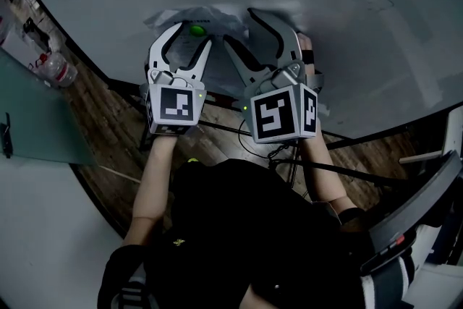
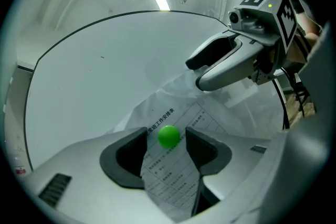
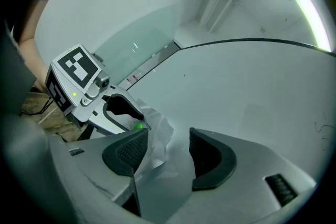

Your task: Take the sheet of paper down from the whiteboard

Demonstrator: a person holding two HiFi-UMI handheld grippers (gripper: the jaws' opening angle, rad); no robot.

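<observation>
A crumpled printed sheet of paper (image 1: 217, 17) hangs on the whiteboard (image 1: 362, 47), pinned by a round green magnet (image 1: 197, 30). My left gripper (image 1: 194, 36) is open, and its pads stand either side of the magnet (image 2: 169, 135) with small gaps, the paper (image 2: 173, 165) behind them. My right gripper (image 1: 239, 25) is open at the sheet's right side. In the right gripper view its jaws (image 3: 168, 147) stand wide apart, the paper's rumpled edge (image 3: 155, 134) beside the left pad. The left gripper (image 3: 131, 113) and the magnet (image 3: 138, 126) show beyond. The right gripper (image 2: 193, 73) shows in the left gripper view.
A plastic water bottle (image 1: 56, 69) lies on the wooden floor at the left, near a greenish panel (image 1: 29, 119). Black stand bars and cables (image 1: 340, 170) run under the board. Grey equipment (image 1: 419, 228) stands at the lower right. Faint pen marks (image 1: 377, 0) are on the board's right.
</observation>
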